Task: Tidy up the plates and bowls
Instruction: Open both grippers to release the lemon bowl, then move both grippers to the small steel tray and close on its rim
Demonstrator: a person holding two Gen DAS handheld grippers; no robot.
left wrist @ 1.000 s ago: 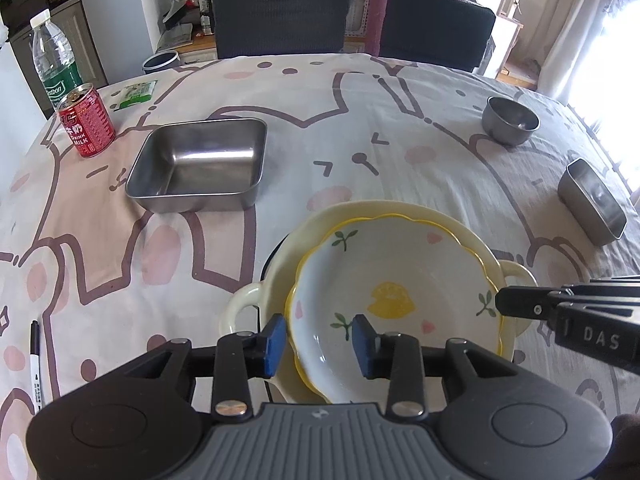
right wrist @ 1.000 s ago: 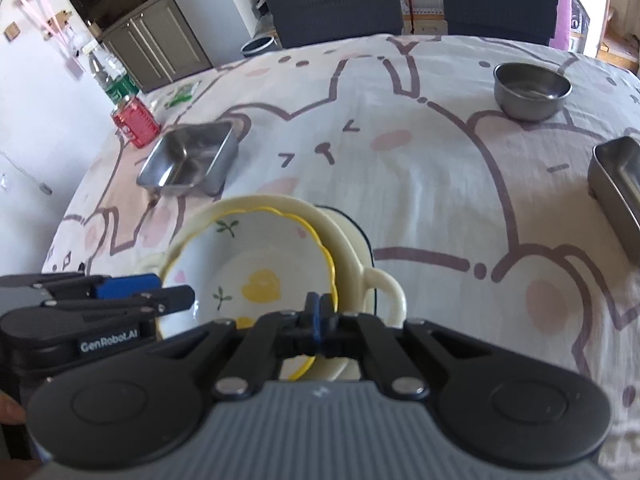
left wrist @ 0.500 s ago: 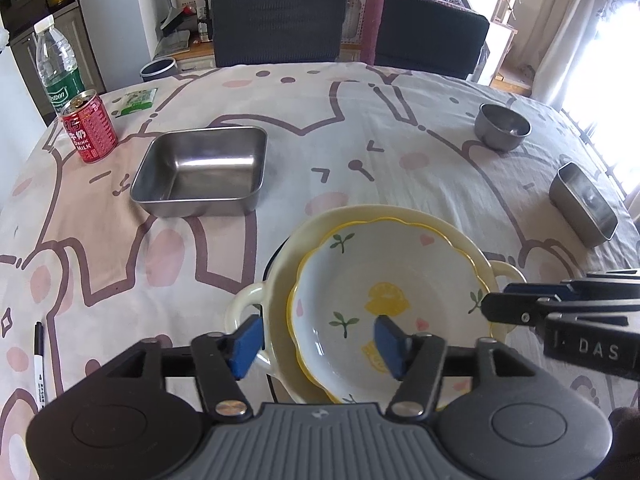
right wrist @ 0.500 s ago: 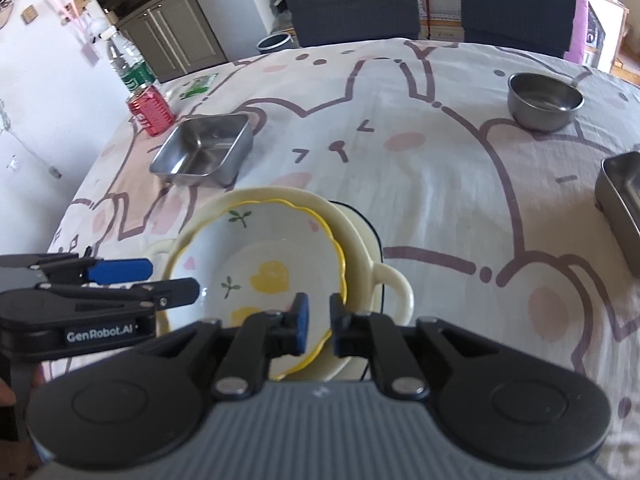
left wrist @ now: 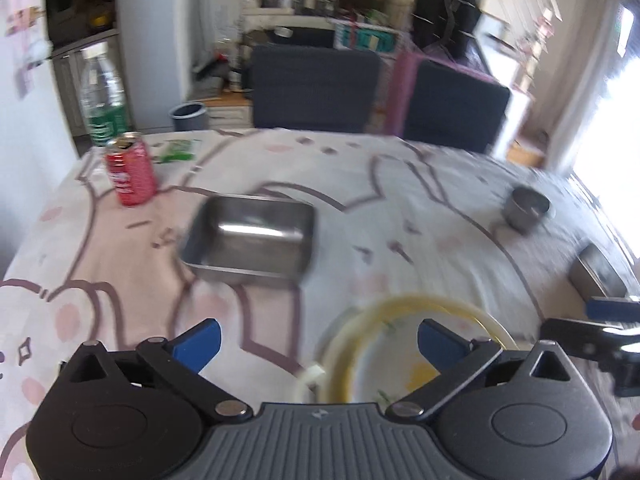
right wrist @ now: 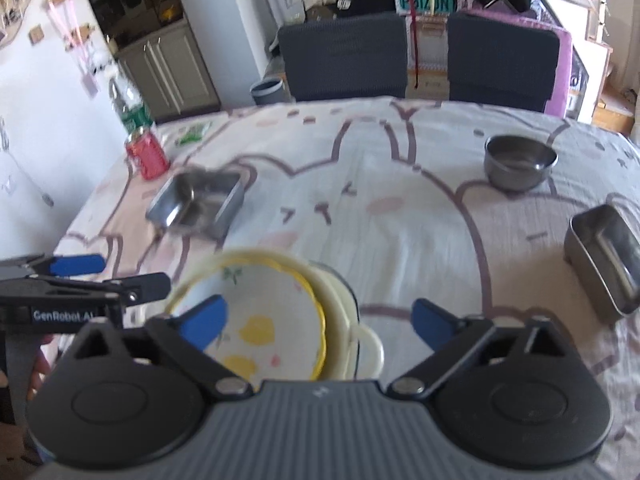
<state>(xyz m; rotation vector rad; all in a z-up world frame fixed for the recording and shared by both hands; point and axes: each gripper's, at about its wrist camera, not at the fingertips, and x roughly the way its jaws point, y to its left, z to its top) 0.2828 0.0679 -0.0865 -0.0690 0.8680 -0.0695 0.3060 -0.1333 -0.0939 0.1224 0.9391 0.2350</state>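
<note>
A yellow-rimmed lemon-pattern plate (right wrist: pixel 264 316) (left wrist: pixel 404 356) rests in a cream two-handled dish (right wrist: pixel 340 320) on the table, near me. My left gripper (left wrist: pixel 318 338) is open and empty, raised just left of the stack. My right gripper (right wrist: pixel 320 318) is open and empty above the stack's right side. A square steel tray (left wrist: pixel 252 236) (right wrist: pixel 198 202) lies further back on the left. A round steel bowl (right wrist: pixel 520 160) (left wrist: pixel 526 208) and a rectangular steel container (right wrist: pixel 608 256) (left wrist: pixel 600 276) lie on the right.
A red can (left wrist: pixel 130 174) (right wrist: pixel 147 158) and a water bottle (left wrist: pixel 104 96) stand at the far left corner beside a green packet (left wrist: pixel 176 152). Two dark chairs (right wrist: pixel 344 60) stand behind the table. The cartoon tablecloth (right wrist: pixel 400 208) covers the table.
Both grippers let go of the lemon plate, opened wide and drew back and up. The plate now lies in the cream dish.
</note>
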